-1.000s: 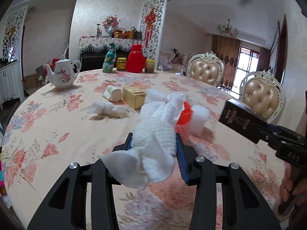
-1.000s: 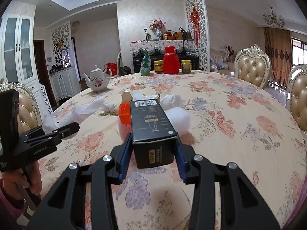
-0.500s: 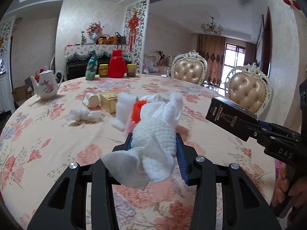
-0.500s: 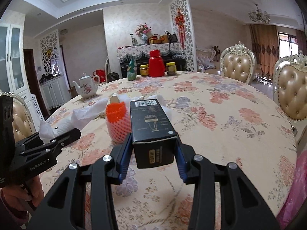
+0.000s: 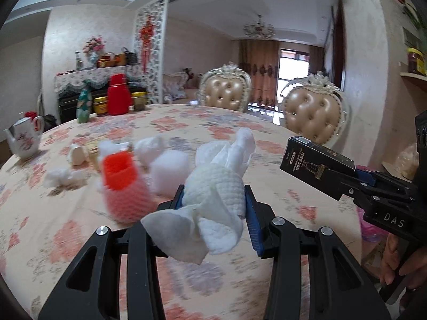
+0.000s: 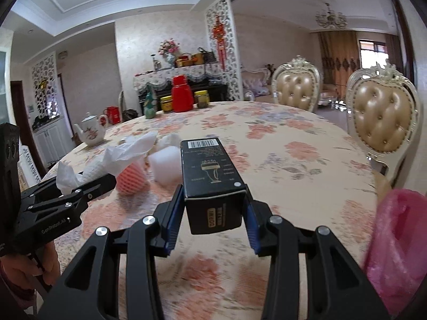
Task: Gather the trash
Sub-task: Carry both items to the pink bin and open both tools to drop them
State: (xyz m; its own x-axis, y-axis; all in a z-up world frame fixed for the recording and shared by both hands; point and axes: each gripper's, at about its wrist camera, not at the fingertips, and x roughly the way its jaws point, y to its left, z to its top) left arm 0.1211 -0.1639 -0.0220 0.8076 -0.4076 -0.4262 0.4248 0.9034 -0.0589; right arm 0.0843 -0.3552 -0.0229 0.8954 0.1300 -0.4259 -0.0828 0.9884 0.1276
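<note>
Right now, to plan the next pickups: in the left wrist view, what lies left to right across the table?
Teapot → small cup → orange net → foam block → held tissue wad → black box.

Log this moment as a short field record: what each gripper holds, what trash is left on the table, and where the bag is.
left gripper: shut on white foam net and tissue
right gripper: shut on black carton
trash on table: orange foam net, white foam block, crumpled tissue
bag: pink plastic bag, lower right edge of the right wrist view

"DAS" on the right gripper [image 5: 347, 172]; "GenRobot.AI" on the left gripper [image 6: 104, 182].
</note>
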